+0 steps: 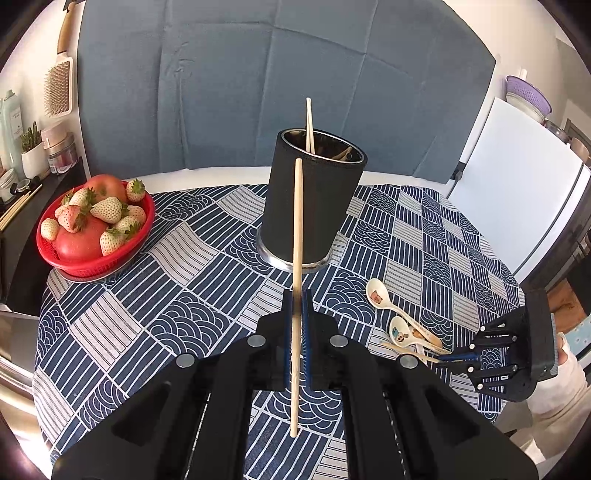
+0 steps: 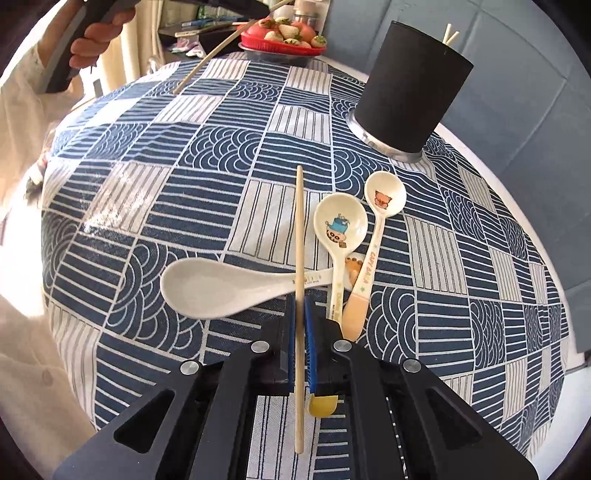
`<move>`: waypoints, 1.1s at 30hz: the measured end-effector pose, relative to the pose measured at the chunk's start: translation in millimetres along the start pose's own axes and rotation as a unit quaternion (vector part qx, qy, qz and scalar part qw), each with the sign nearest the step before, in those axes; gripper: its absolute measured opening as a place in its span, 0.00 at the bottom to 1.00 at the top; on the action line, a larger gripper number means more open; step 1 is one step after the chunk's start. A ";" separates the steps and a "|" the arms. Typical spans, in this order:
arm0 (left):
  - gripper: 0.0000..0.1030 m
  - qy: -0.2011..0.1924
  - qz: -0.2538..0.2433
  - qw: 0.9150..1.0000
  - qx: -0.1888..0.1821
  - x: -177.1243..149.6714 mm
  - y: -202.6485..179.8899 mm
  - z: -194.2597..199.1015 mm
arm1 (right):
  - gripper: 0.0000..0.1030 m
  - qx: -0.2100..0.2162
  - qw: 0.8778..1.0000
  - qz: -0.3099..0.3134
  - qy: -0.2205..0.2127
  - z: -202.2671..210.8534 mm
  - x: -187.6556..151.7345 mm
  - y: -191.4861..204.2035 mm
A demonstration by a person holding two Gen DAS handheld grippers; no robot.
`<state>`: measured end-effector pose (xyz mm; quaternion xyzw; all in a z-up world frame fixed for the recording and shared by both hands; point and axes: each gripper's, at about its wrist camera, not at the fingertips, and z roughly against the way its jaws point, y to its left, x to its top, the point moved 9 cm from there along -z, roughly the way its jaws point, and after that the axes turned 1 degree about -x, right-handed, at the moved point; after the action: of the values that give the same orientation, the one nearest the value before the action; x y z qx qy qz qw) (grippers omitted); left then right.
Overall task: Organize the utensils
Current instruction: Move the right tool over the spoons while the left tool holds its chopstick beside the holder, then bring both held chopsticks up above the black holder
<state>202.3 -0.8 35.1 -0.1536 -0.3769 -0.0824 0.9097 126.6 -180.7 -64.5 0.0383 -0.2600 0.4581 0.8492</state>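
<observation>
My left gripper point(image 1: 297, 295) is shut on a wooden chopstick point(image 1: 297, 221), held upright in front of the black utensil holder point(image 1: 314, 199). Another chopstick point(image 1: 309, 122) stands inside the holder. My right gripper point(image 2: 301, 302) is shut on a second chopstick point(image 2: 300, 221) low over the cloth, where it crosses the handle of a plain white spoon point(image 2: 207, 291). Two cartoon-printed spoons point(image 2: 340, 225) point(image 2: 385, 197) lie just right of it. The holder point(image 2: 410, 92) stands beyond them. In the left wrist view the right gripper point(image 1: 447, 357) sits by the spoons point(image 1: 399, 330).
A red basket point(image 1: 92, 266) of strawberries and tomatoes stands at the table's far left. A blue patterned tablecloth point(image 2: 184, 184) covers the round table. A person's hand point(image 2: 96, 33) grips the left tool. A white fridge point(image 1: 517, 192) stands to the right, and a shelf point(image 1: 22, 206) with jars to the left.
</observation>
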 end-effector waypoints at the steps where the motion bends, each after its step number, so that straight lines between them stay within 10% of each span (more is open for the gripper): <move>1: 0.05 -0.001 0.002 1.000 0.000 0.1 1.3 1.1 | 0.05 0.008 1.000 -0.011 -0.006 2.1 2.0 -1.3; 17: 0.05 -0.012 0.010 1.000 0.005 2.5 20.3 0.0 | 0.05 0.044 0.991 -0.104 -0.076 28.9 27.5 -28.0; 33: 0.05 -0.061 -0.048 0.997 0.000 79.9 15.9 34.4 | 0.05 0.031 0.966 -0.132 -0.221 111.2 135.9 -81.5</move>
<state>239.9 23.1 111.5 -0.1401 -0.4386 -0.1162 0.8801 206.9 -158.4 110.2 0.1995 -0.4197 0.3295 0.8219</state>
